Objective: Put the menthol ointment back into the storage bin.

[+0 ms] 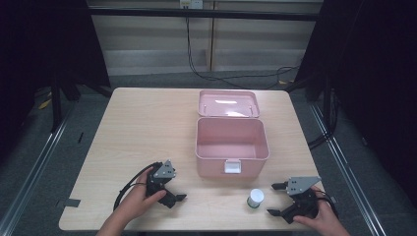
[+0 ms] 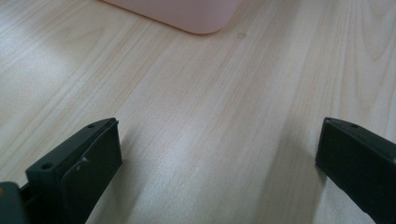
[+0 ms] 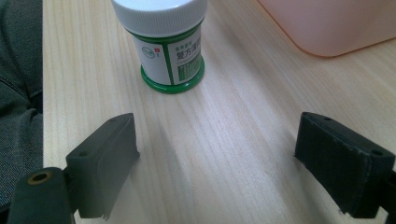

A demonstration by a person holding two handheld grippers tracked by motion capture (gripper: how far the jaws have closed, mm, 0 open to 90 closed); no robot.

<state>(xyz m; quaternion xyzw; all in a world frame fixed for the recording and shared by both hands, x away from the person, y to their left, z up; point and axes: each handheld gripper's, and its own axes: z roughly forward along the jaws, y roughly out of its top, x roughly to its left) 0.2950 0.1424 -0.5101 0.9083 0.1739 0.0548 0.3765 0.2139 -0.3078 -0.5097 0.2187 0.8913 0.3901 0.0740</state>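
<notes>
A small green jar with a white lid (image 1: pixel 255 198) (image 3: pixel 164 44) stands upright near the table's front edge, just in front of an open pink box (image 1: pixel 231 146) (image 3: pixel 336 23). My right gripper (image 1: pixel 276 199) (image 3: pixel 217 158) rests to the jar's right, jaws wide apart, with nothing between them; the jar stands a short way ahead of the pads. My left gripper (image 1: pixel 178 196) (image 2: pixel 219 163) lies at the front left of the table, open and empty, pointing toward the box's corner (image 2: pixel 187 14).
The box's lid (image 1: pixel 228 103) lies flat behind it; a white latch (image 1: pixel 232 166) sits on its front wall. The light wooden table (image 1: pixel 142 128) has dark floor and cables around it. A grey sleeve (image 3: pixel 18 84) shows past the table edge.
</notes>
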